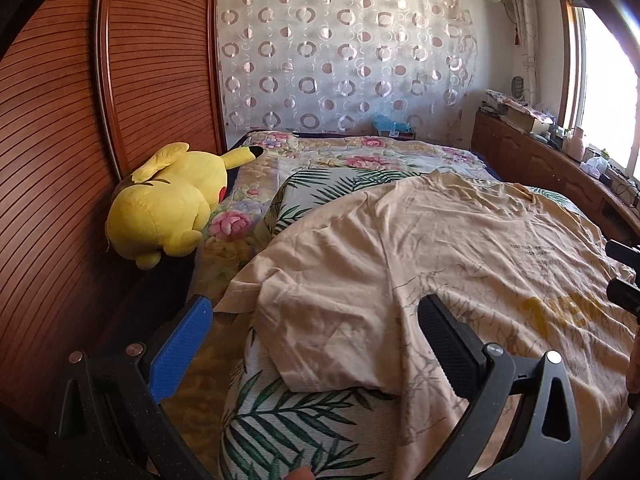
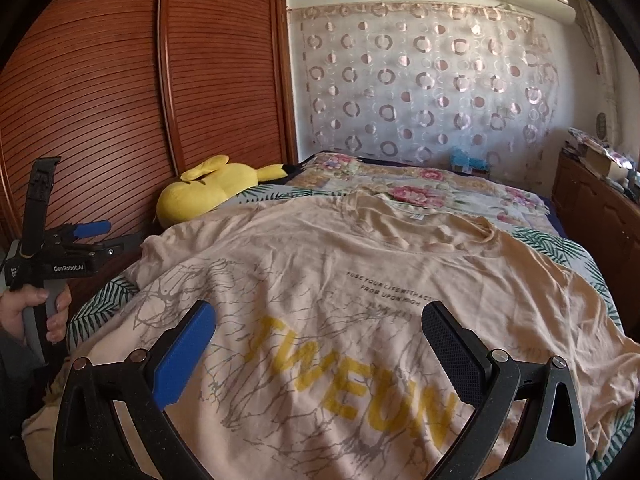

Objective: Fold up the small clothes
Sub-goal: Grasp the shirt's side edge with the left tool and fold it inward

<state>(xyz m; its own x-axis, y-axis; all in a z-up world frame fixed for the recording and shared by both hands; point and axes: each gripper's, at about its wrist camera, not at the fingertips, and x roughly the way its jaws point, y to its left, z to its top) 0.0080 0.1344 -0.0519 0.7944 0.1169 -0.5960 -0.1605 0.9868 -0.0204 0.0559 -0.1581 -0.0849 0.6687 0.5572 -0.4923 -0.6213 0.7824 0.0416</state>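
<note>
A beige T-shirt (image 2: 360, 280) with yellow letters lies spread flat, front up, on the bed; its collar points to the far end. In the left wrist view the shirt's left sleeve (image 1: 320, 280) lies between the fingers of my open left gripper (image 1: 316, 312), which hovers over it. My open right gripper (image 2: 320, 320) hovers over the printed chest. The left gripper also shows in the right wrist view (image 2: 86, 236) at the left edge of the bed, held in a hand.
A yellow plush toy (image 1: 168, 204) lies at the bed's left side against a wooden louvred wardrobe (image 1: 60, 120). The bed carries a leaf-print cover (image 1: 288, 420) and a floral quilt (image 1: 360, 156). A wooden cabinet (image 1: 540, 160) with clutter runs along the right under the window.
</note>
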